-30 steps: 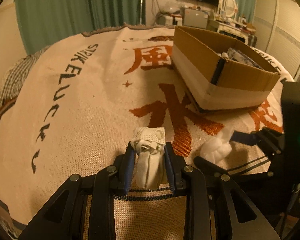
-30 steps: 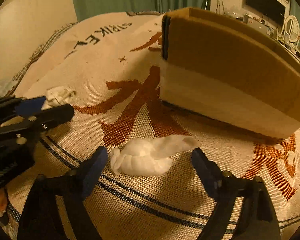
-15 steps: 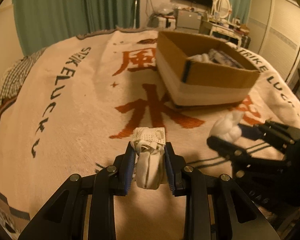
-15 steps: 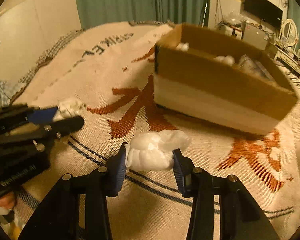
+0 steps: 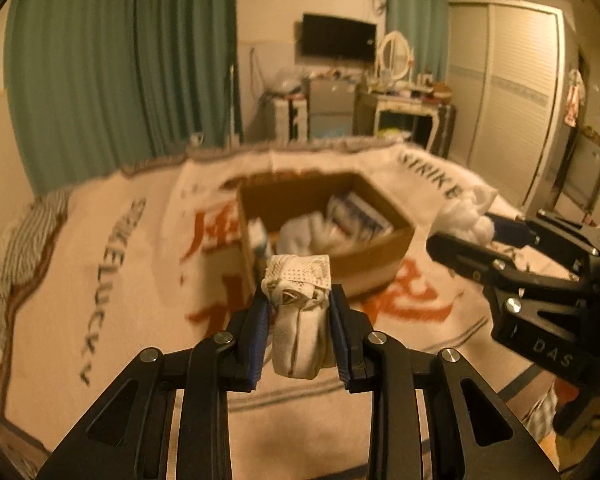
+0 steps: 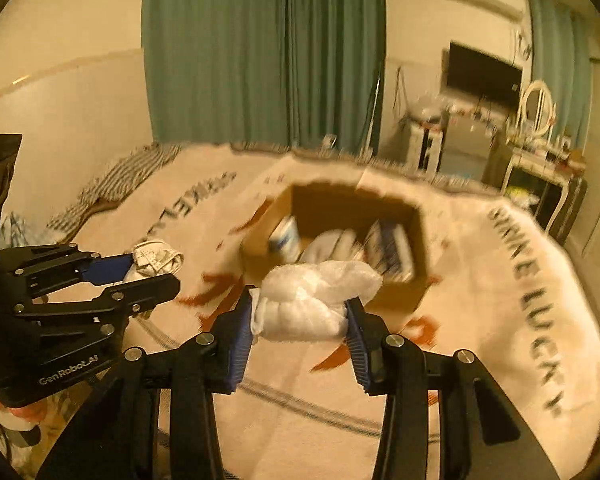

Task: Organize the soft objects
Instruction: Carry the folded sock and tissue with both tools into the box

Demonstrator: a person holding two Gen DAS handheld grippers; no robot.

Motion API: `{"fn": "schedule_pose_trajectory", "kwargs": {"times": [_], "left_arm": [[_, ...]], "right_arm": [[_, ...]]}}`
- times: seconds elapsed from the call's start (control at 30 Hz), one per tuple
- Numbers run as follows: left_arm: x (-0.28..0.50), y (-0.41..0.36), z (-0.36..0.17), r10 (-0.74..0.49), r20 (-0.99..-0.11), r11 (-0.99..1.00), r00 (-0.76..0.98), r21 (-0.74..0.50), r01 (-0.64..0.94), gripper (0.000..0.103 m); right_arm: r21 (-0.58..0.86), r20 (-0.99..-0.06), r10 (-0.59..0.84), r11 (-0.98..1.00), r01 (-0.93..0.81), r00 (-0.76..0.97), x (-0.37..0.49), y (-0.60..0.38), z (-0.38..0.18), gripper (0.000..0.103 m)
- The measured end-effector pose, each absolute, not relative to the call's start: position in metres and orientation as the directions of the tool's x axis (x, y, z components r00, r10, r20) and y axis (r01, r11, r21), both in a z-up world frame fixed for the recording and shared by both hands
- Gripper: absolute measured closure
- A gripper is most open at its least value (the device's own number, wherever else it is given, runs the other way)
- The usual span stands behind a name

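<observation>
Left gripper [image 5: 298, 322] clamped narrow on a rolled white knit sock bundle [image 5: 298, 312], mesh-textured cuff on top, pinched between the blue ribbed pads [image 5: 259, 332]. Bundle is held up off the blanket. Right gripper [image 6: 300, 320] closed on a fluffy white fuzzy bundle [image 6: 312, 300], soft lumpy shape, bulging over the pads; it also shows at 3 o'clock in the left view [image 5: 466, 216]. Left gripper with its bundle appears at 9 o'clock in the right view.

Cardboard box [image 5: 380, 252], open top, brown with a pale band on the side, sits at 12 o'clock beyond both grippers, holding white soft items and blue-printed packs. It rests on a cream woven blanket [image 5: 120, 280] with red characters and black lettering. Green curtain [image 6: 260, 52] at 12 o'clock, far.

Versus 0.5 s ago: both grippers are higher, box interior more exposed, background motion-blurred; grips unchanged.
</observation>
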State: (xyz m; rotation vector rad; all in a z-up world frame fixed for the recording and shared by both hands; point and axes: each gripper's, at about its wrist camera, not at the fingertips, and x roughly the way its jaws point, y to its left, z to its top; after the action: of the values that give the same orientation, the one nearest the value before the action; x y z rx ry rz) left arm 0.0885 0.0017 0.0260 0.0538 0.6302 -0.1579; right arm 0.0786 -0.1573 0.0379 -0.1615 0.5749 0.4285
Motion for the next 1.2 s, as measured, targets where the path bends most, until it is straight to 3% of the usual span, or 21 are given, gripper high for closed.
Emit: {"fn": "schedule_pose_trajectory", "kwargs": {"times": [0.27, 0.5, 1.0, 1.13, 1.2], "left_arm": [[0.135, -0.02, 0.059, -0.113, -0.519, 0.984, 0.847, 0.058, 0.167, 0.075], [0.197, -0.028, 0.06, -0.102, -0.511, 0.984, 0.854, 0.077, 0.163, 0.075], [0.319, -0.015, -0.033, -0.072, -0.674, 0.99, 0.735, 0.04, 0.134, 0.074], [0.33, -0.006, -0.047, -0.074, -0.698, 0.994, 0.713, 0.003, 0.106, 0.072], [0.334, -0.003, -0.048, -0.075, -0.708, 0.995, 0.702, -0.012, 0.094, 0.064]], "right_arm": [[-0.055, -0.455, 0.334, 0.915, -0.4, 0.826, 0.109, -0.186, 0.096, 0.061], [-0.032, -0.446, 0.345, 0.916, -0.399, 0.826, 0.164, -0.193, 0.107, 0.061], [0.058, -0.593, 0.364, 0.909, -0.413, 0.718, 0.312, -0.16, 0.026, 0.061], [0.106, -0.627, 0.386, 0.903, -0.417, 0.677, 0.337, -0.154, 0.001, 0.061], [0.12, -0.638, 0.393, 0.9, -0.418, 0.663, 0.345, -0.151, -0.008, 0.059]]}}
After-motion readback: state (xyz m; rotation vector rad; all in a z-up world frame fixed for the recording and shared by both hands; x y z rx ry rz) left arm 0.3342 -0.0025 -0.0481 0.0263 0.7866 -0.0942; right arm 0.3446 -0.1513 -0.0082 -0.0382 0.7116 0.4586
